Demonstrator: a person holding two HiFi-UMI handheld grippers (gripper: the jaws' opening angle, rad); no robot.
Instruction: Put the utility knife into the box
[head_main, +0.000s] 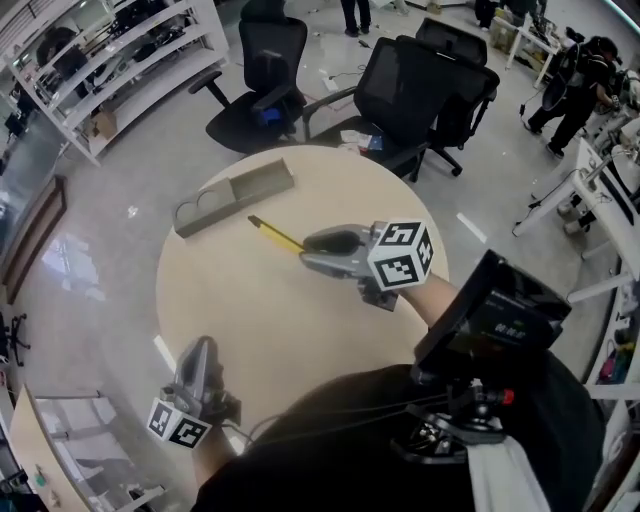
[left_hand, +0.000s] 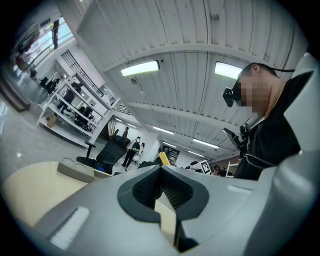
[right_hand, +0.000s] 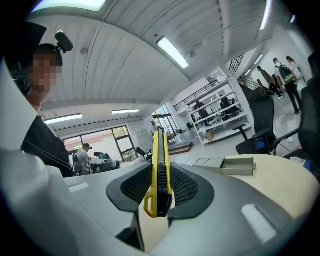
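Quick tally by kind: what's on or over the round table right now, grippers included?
Grippers: 2 (left gripper empty with its jaws together, right gripper)
Utility knife: 1 (yellow utility knife, clamped in the right gripper above the tabletop)
Box: 1 (grey box, at the table's far edge)
Total: 4

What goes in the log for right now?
right gripper: shut on utility knife | left gripper: shut, empty | box: on table, no knife inside
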